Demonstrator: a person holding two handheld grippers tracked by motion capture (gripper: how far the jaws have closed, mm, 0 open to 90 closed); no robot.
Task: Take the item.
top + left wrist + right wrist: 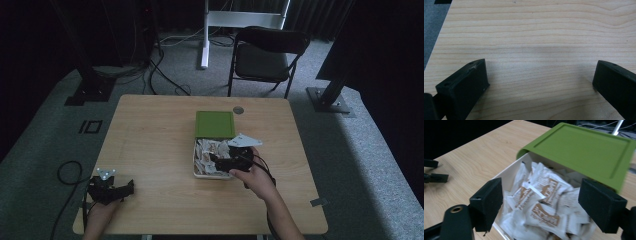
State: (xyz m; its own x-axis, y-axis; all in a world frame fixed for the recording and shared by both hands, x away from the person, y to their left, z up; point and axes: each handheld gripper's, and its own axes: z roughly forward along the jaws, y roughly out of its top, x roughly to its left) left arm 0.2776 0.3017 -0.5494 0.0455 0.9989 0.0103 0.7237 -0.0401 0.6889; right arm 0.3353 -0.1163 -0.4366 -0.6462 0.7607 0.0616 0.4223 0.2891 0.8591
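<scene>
At the near left corner of the wooden table [150, 150], the left gripper [111, 189] rests low over the bare top, held by the person's left hand [100, 212] coming in from the near edge. A grey three-cornered plate sits on top of it and its cable [67, 172] loops off over the left edge onto the carpet. In the left gripper view its two black jaws stand wide apart with nothing but wood grain between them, so it is open and empty.

Moving right, toward the middle of the table, a white box [196, 167] lies full of small white packets [541, 207] with brown print. Its green lid [215, 124] lies flat at the far end of the box, overlapping that end; in the right gripper view the lid [584, 150] hangs over the far part of the packets while the near part of the box [506, 173] is uncovered.

Right over the box is the right gripper [220, 161], held by the person's right hand [252, 175], which reaches in from the near right. In the right gripper view its jaws are spread apart, one on each side of the heap of packets, close above them and clamping nothing. Whether they touch the packets I can't tell.

Beyond the far edge of the table, a dark folding chair [267, 55] stands on the grey carpet.
</scene>
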